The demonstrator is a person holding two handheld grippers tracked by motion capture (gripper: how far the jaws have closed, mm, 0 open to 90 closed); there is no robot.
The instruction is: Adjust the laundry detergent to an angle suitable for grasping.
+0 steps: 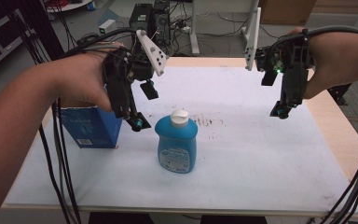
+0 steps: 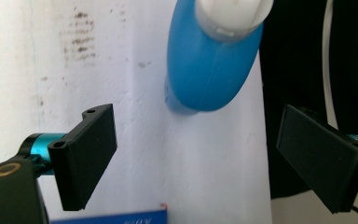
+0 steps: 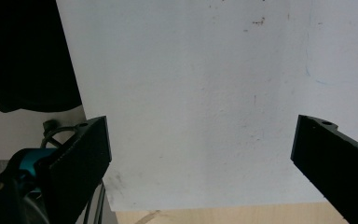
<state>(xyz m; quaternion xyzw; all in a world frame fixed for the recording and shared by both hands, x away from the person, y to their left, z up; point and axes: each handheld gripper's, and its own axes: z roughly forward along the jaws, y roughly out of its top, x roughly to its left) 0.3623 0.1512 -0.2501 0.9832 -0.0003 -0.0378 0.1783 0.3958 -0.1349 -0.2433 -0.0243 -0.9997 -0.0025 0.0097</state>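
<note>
We see the blue plastic bottle with a white cap point(image 1: 177, 142) upright mid-sheet, beside a blue carton point(image 1: 93, 127); left gripper point(image 1: 140, 105) released above it — right gripper point(image 1: 279, 100) spread wide, empty.

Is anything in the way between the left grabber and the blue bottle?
No. The left gripper hangs open just beside the blue bottle, with bare white table cover between them. The blue box sits on the gripper's other side, not in the path.
</note>
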